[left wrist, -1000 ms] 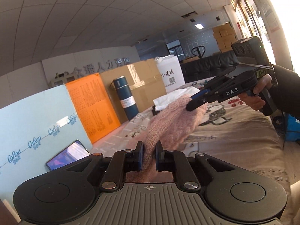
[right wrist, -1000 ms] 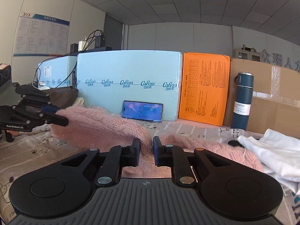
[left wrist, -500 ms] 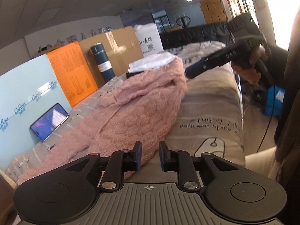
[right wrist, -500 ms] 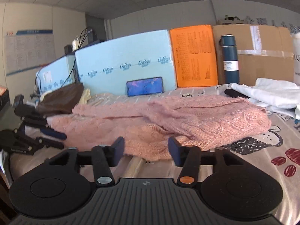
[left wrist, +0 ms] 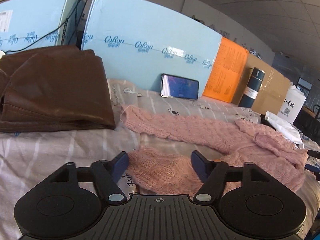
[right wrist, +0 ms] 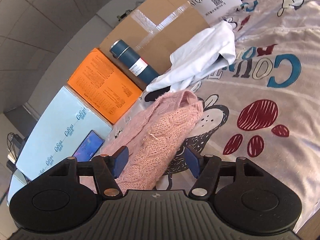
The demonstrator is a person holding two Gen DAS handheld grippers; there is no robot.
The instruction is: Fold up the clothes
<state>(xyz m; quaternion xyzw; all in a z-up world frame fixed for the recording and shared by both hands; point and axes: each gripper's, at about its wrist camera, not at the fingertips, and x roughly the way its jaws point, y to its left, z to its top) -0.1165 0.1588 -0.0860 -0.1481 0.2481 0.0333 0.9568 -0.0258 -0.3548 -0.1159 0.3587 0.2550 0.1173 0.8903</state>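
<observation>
Reading "CoRou": pale blue box (left wrist: pixel 152 46)

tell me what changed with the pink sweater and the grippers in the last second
Both grippers let go of the pink sweater, which dropped from held up to lying on the bed sheet. The left gripper is opening, the right gripper closing, neither pressing it. Phone, bottle, boxes unchanged.

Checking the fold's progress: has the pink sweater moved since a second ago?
Yes. The pink sweater, then lifted, now lies flat on the bedsheet, below the propped phone.
</observation>
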